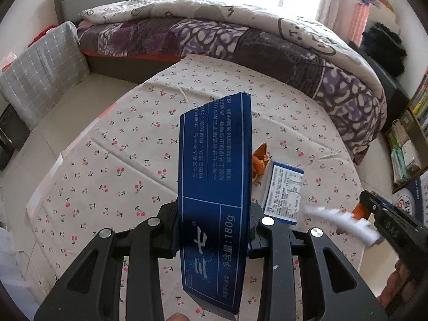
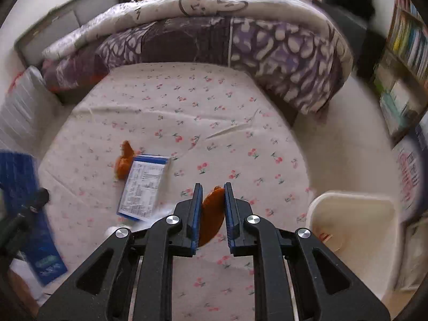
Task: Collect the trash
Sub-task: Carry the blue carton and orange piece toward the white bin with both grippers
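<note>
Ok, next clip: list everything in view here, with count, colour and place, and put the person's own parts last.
Toothpaste box: one, dark blue with white print, held up over the table.
Orange peel: one piece, orange, between the right gripper's fingers.
Orange peel scraps: one cluster, orange, on the tablecloth beside the small packet.
Small packet: one, white label with blue edge, flat on the tablecloth.
Tablecloth: one, pale with red cherry print, covering the table.
Bin: one, cream, right of the table.
Bed quilt: one, purple and cream, behind the table.
Bookshelf: one, mixed colours, far right.
Left gripper: black, shut on the toothpaste box.
Right gripper: black with blue pads, shut on the orange peel.
</note>
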Available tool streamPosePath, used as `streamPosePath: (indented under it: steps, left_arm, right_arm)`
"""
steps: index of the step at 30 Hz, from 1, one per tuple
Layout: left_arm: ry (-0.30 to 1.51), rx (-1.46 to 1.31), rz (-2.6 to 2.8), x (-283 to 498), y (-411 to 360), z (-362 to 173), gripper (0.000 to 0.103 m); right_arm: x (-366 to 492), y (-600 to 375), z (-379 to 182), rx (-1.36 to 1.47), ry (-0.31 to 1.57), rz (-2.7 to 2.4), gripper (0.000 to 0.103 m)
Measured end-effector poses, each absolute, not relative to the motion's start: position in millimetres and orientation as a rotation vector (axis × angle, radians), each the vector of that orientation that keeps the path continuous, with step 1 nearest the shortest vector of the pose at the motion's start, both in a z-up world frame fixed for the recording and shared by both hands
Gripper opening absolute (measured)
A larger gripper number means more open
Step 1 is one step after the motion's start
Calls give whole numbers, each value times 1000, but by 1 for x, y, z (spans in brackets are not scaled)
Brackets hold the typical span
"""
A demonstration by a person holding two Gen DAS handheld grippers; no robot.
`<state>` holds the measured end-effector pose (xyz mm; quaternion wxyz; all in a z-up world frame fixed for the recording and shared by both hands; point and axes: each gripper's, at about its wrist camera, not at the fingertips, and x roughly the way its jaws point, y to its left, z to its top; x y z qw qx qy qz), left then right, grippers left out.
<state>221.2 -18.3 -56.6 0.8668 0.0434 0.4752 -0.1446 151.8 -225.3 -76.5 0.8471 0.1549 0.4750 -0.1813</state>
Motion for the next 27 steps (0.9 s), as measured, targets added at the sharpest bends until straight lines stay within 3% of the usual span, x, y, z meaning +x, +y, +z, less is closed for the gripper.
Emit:
streamPosePath:
  steps: [8,27]
  left_arm:
    - [1000,86,-291,223,-16,-57,34]
    - [905,79,-288,210,-34,-37,34]
  right_arm:
    - [153,-222,-78,348,1005,-355,15]
    - [130,-223,-38,172,818,-420,15]
